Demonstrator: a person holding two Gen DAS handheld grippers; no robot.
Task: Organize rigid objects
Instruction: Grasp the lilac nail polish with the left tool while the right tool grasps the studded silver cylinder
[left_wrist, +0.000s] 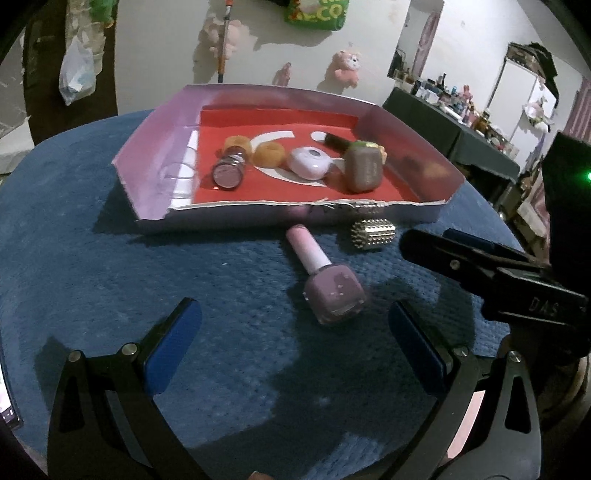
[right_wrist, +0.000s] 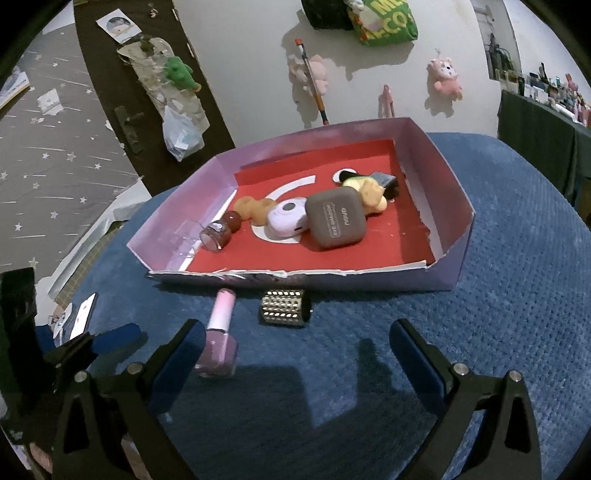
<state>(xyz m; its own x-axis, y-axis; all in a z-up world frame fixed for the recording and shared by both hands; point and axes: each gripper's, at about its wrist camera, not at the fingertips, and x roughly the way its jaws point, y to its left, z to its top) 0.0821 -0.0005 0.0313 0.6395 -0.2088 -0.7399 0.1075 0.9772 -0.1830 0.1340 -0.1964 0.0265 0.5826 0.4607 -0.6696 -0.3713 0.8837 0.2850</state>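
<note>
A pink nail polish bottle (left_wrist: 325, 277) lies on the blue cloth in front of a shallow cardboard tray (left_wrist: 151, 155), cap toward the tray. A gold studded cylinder (left_wrist: 371, 229) lies beside it. My left gripper (left_wrist: 293, 325) is open, just short of the bottle's base. My right gripper (right_wrist: 295, 339) is open; the bottle (right_wrist: 219, 339) lies by its left finger and the cylinder (right_wrist: 284, 307) lies ahead. The tray (right_wrist: 436, 170) holds a taupe case (right_wrist: 334, 220), a white round case (right_wrist: 286, 219), a small jar (right_wrist: 216, 234) and other small items.
The blue cloth (left_wrist: 110, 277) covers a round table. The right gripper's arm (left_wrist: 498, 273) shows at the right of the left wrist view. A phone (right_wrist: 79, 317) lies at the table's left edge. Plush toys (right_wrist: 447, 79) hang on the wall behind.
</note>
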